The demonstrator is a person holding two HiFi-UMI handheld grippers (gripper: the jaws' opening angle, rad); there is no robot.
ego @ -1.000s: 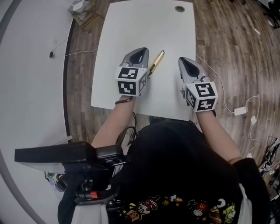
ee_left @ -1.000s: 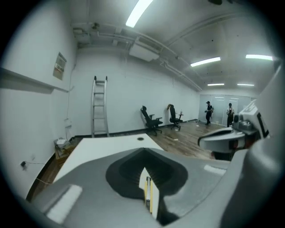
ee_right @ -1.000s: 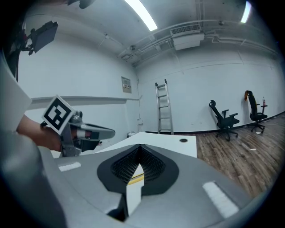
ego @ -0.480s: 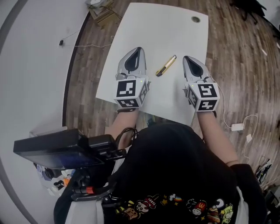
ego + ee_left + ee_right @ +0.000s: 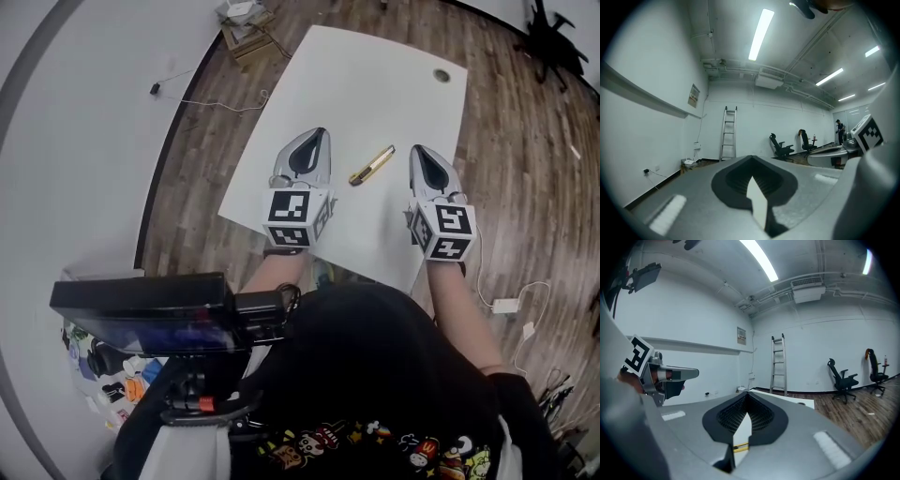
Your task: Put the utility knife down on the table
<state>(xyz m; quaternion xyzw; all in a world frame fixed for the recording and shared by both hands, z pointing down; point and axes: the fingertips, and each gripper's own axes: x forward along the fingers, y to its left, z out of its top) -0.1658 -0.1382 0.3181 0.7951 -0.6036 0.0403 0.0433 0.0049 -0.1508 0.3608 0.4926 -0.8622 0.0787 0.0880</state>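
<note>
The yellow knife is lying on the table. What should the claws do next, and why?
Probably just draw both claws back toward the person. The utility knife lies flat on the white table between the left claw and the right claw, touching neither, and both claws are shut on nothing, so the job looks done.

Past the left gripper's fingers I see a stepladder leaning on the white back wall, with black office chairs to their right. Above them, strip lights run along the ceiling. Up and left of those fingers a small notice hangs on the side wall. Beyond and right of the right gripper's fingers I see wood-plank floor.
</note>
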